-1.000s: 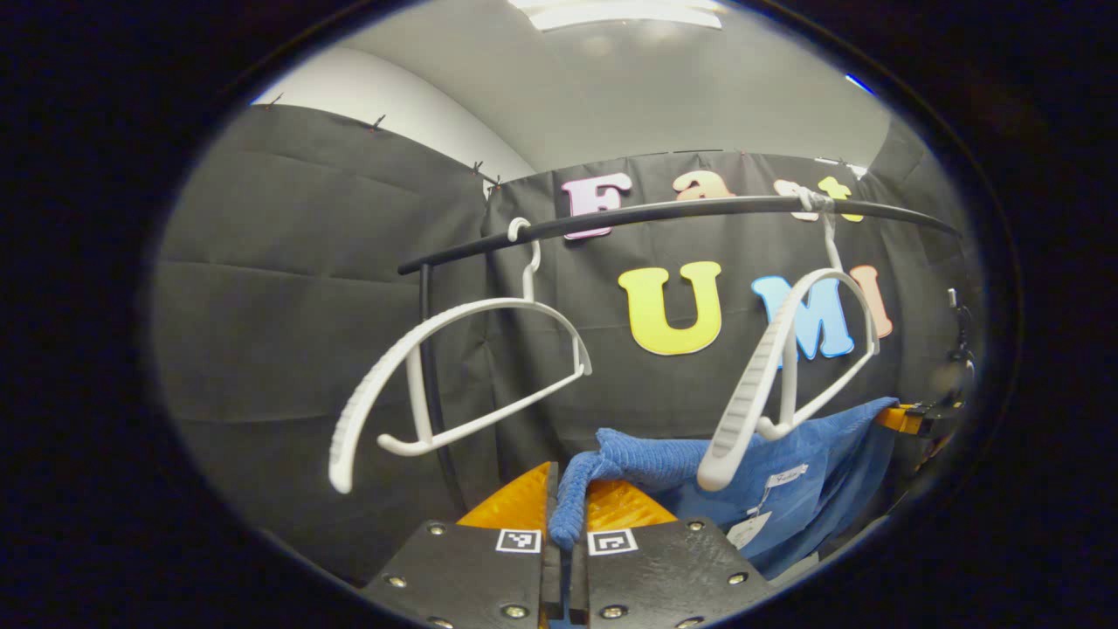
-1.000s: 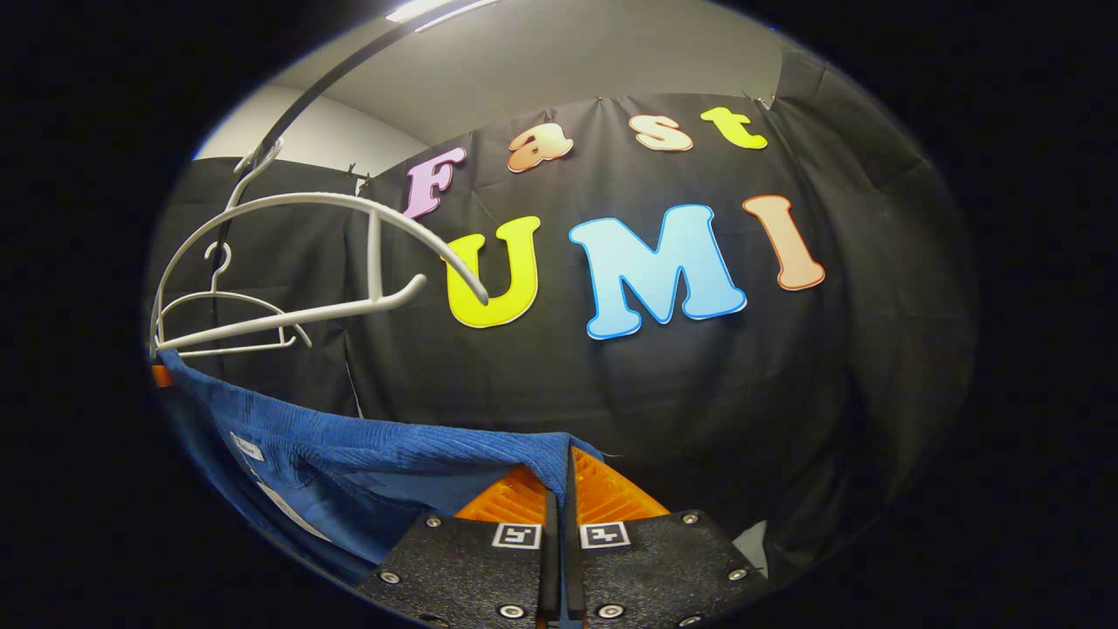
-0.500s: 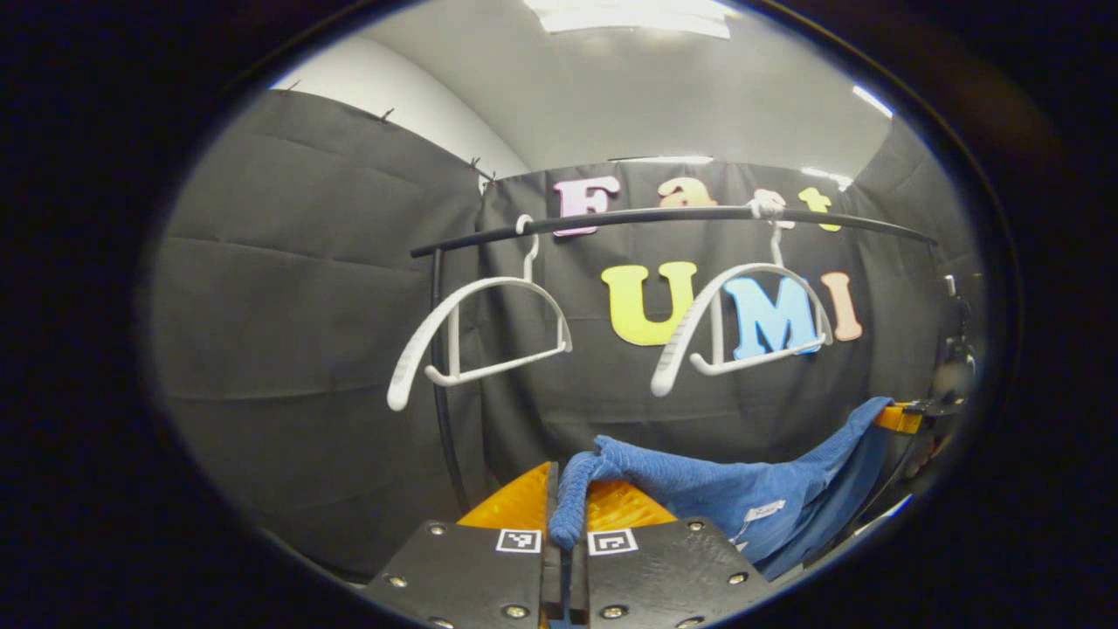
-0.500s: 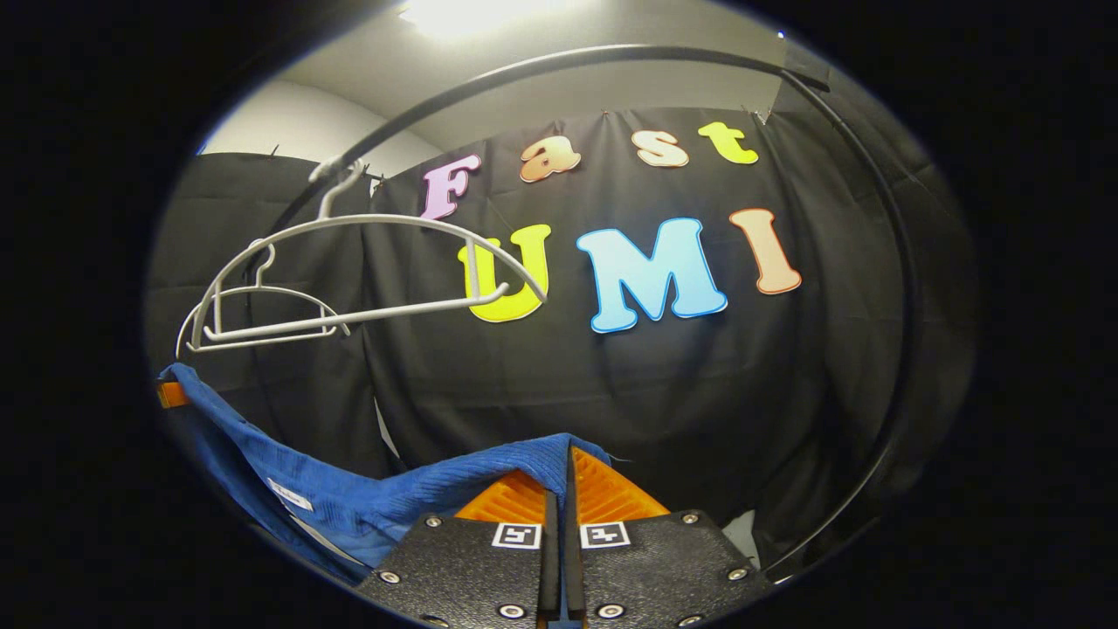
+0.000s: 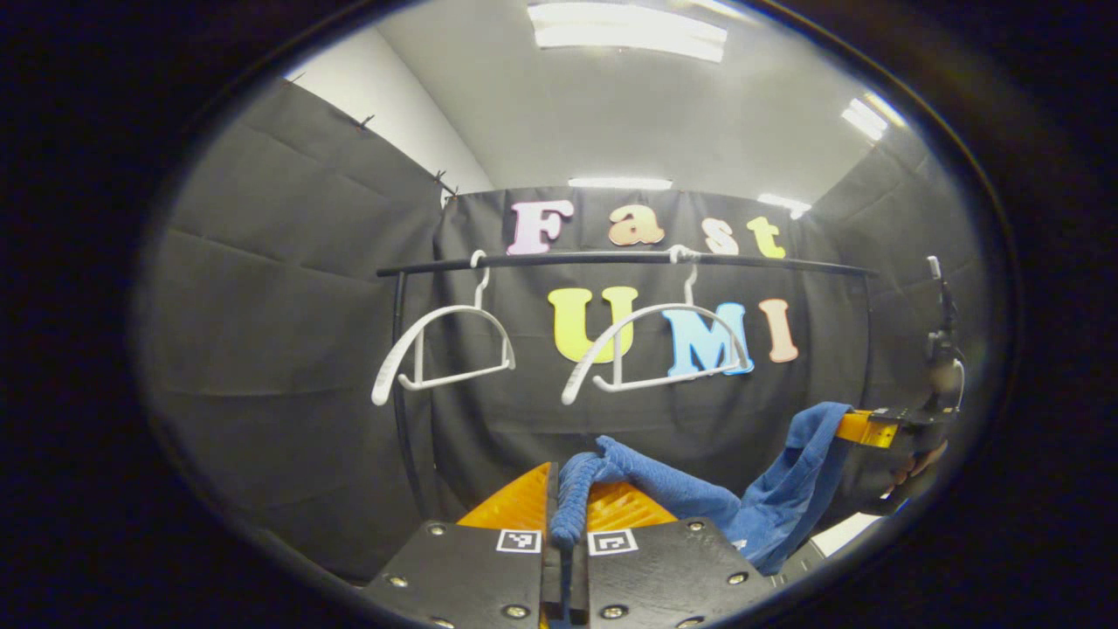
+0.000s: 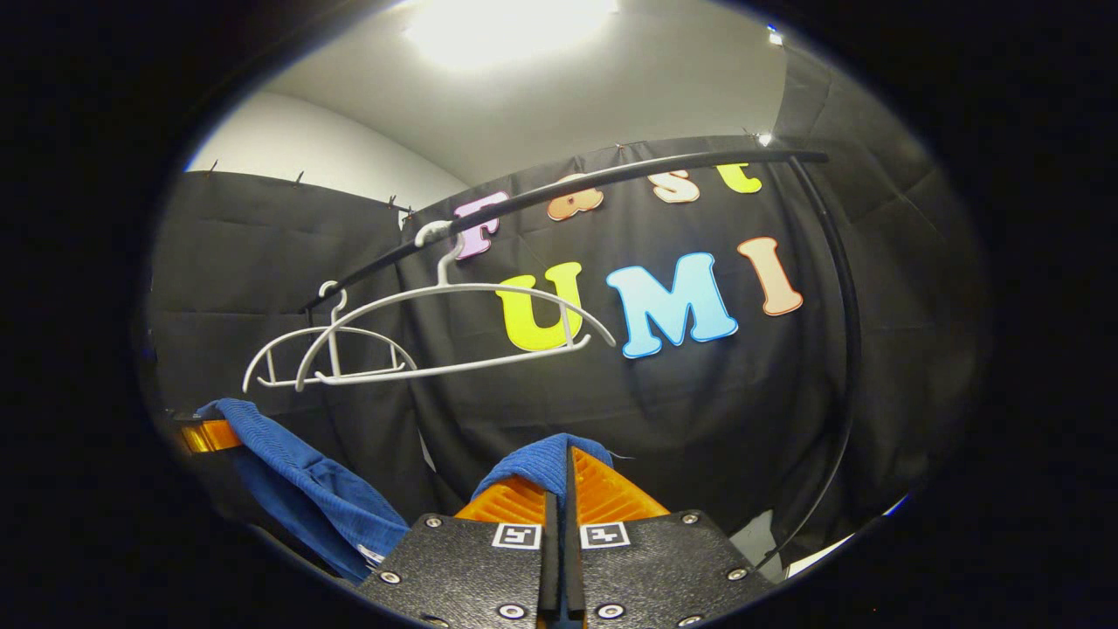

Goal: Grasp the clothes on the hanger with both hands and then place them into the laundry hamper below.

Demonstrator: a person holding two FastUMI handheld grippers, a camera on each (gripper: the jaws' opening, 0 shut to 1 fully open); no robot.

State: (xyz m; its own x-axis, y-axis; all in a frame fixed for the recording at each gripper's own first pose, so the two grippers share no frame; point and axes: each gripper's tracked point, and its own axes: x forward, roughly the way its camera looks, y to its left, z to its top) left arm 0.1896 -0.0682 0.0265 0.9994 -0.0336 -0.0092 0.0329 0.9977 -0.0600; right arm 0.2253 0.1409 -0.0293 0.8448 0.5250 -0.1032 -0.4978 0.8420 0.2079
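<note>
hangers [image 5: 445,345] receded; both grippers pinch blue garment [image 5: 699,498].

A: What encloses the booth?
B: Black cloth walls [image 5: 288,297], pinned along their top edge to a white wall [image 6: 288,148] behind.
A: And the light?
B: Bright ceiling panels [image 5: 624,24] on a pale grey ceiling [image 5: 629,114].

The garment [image 5: 699,498] is blue with a ribbed texture; two hangers [image 5: 441,349] are white; the rail [image 5: 611,259] is black.
</note>
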